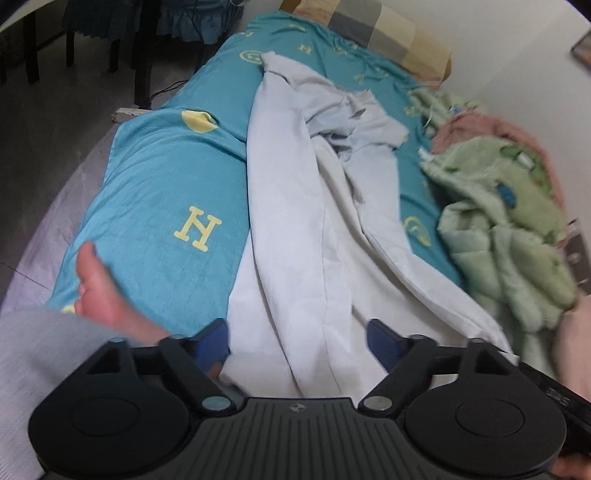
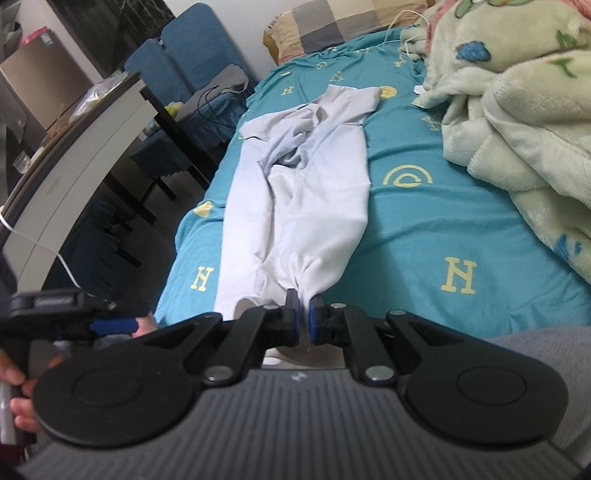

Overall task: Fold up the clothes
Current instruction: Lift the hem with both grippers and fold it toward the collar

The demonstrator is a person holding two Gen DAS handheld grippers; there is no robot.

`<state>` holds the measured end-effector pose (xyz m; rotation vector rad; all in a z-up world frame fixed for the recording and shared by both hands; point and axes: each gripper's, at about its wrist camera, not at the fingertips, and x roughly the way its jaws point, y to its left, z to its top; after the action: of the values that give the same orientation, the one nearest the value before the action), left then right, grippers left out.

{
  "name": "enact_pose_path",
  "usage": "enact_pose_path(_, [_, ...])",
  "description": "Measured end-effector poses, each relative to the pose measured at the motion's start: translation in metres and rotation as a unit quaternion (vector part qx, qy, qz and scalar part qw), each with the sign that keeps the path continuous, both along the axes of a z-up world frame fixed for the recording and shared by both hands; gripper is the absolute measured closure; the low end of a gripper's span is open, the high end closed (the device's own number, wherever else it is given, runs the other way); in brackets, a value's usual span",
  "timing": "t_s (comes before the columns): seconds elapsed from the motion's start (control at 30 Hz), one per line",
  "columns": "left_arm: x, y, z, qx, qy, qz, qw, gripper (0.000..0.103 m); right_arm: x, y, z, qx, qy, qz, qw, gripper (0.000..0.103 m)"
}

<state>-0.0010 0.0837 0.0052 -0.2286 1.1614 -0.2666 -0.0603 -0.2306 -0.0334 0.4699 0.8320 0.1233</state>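
A pale grey-blue garment (image 1: 306, 206) lies lengthwise and rumpled on the teal bed sheet (image 1: 159, 184). My left gripper (image 1: 299, 339) is open, its jaws wide apart on either side of the garment's near end, with cloth lying between them. In the right wrist view the same garment (image 2: 306, 192) stretches away from me. My right gripper (image 2: 303, 314) is shut on the garment's near edge, the cloth bunched at the blue pads (image 2: 293, 314). The left gripper (image 2: 110, 325) shows at the lower left of that view, beside the garment's near left corner.
A green fleece blanket (image 1: 509, 221) is heaped along the right of the bed, also in the right wrist view (image 2: 517, 110). A checked pillow (image 2: 332, 26) lies at the head. A bare foot (image 1: 99, 288) rests near left. A table (image 2: 74, 147) and blue chairs (image 2: 195, 48) stand left of the bed.
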Motion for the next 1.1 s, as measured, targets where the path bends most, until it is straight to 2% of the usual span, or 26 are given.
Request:
enact_pose_path(0.07, [0.016, -0.022, -0.016, 0.042, 0.010, -0.017, 0.9989, 0.010, -0.001, -0.007, -0.010, 0.007, -0.001, -0.003, 1.000, 0.095])
enact_pose_path(0.2, [0.040, -0.040, -0.062, 0.091, 0.093, -0.040, 0.9906, 0.008, -0.003, -0.018, -0.022, 0.042, -0.003, -0.009, 0.999, 0.095])
enact_pose_path(0.27, [0.046, -0.039, -0.081, 0.103, 0.128, -0.045, 0.9854, 0.008, -0.003, -0.022, -0.023, 0.055, -0.011, -0.009, 0.998, 0.095])
enact_pose_path(0.33, [0.049, -0.038, -0.096, 0.098, 0.164, -0.056, 0.9799, 0.008, -0.001, -0.025, -0.028, 0.067, -0.011, -0.011, 0.998, 0.095])
enact_pose_path(0.37, [0.048, -0.038, -0.100, 0.093, 0.176, -0.064, 0.9779, 0.013, 0.001, -0.026, -0.031, 0.071, -0.009, -0.011, 0.997, 0.095])
enact_pose_path(0.4, [0.045, -0.040, -0.099, 0.090, 0.175, -0.077, 0.9774, 0.015, 0.003, -0.026, -0.034, 0.072, -0.007, -0.011, 0.997, 0.095])
enact_pose_path(0.47, [0.039, -0.045, -0.098, 0.085, 0.172, -0.102, 0.9761, 0.028, 0.006, -0.026, -0.038, 0.072, -0.004, -0.011, 0.997, 0.095])
enact_pose_path(0.5, [0.036, -0.047, -0.097, 0.082, 0.171, -0.115, 0.9751, 0.031, 0.007, -0.026, -0.039, 0.071, -0.002, -0.009, 0.997, 0.095])
enact_pose_path(0.53, [0.033, -0.049, -0.096, 0.079, 0.170, -0.127, 0.9740, 0.039, 0.009, -0.026, -0.040, 0.068, -0.001, -0.007, 0.998, 0.095])
enact_pose_path(0.57, [0.030, -0.051, -0.096, 0.072, 0.168, -0.140, 0.9731, 0.063, 0.010, -0.026, -0.041, 0.067, 0.000, -0.006, 0.998, 0.095])
enact_pose_path(0.6, [0.028, -0.051, -0.093, 0.060, 0.165, -0.148, 0.9732, 0.073, 0.010, -0.025, -0.041, 0.066, 0.002, -0.005, 0.998, 0.095])
enact_pose_path(0.63, [0.026, -0.049, -0.090, 0.056, 0.158, -0.149, 0.9745, 0.087, 0.011, -0.025, -0.041, 0.065, 0.004, -0.004, 0.998, 0.095])
enact_pose_path(0.67, [0.024, -0.048, -0.086, 0.051, 0.150, -0.150, 0.9758, 0.093, 0.012, -0.025, -0.041, 0.064, 0.005, -0.006, 0.998, 0.095])
enact_pose_path(0.73, [0.020, -0.042, -0.075, 0.033, 0.129, -0.143, 0.9808, 0.095, 0.012, -0.026, -0.038, 0.063, 0.005, -0.014, 0.998, 0.095])
enact_pose_path(0.87, [0.008, -0.017, -0.037, -0.030, 0.073, -0.111, 0.9907, 0.095, 0.007, -0.031, -0.023, 0.073, -0.011, -0.030, 0.997, 0.095])
enact_pose_path(1.1, [-0.017, 0.022, 0.022, -0.092, 0.005, -0.066, 0.9935, 0.096, -0.014, -0.018, 0.024, 0.062, -0.057, -0.018, 0.996, 0.095])
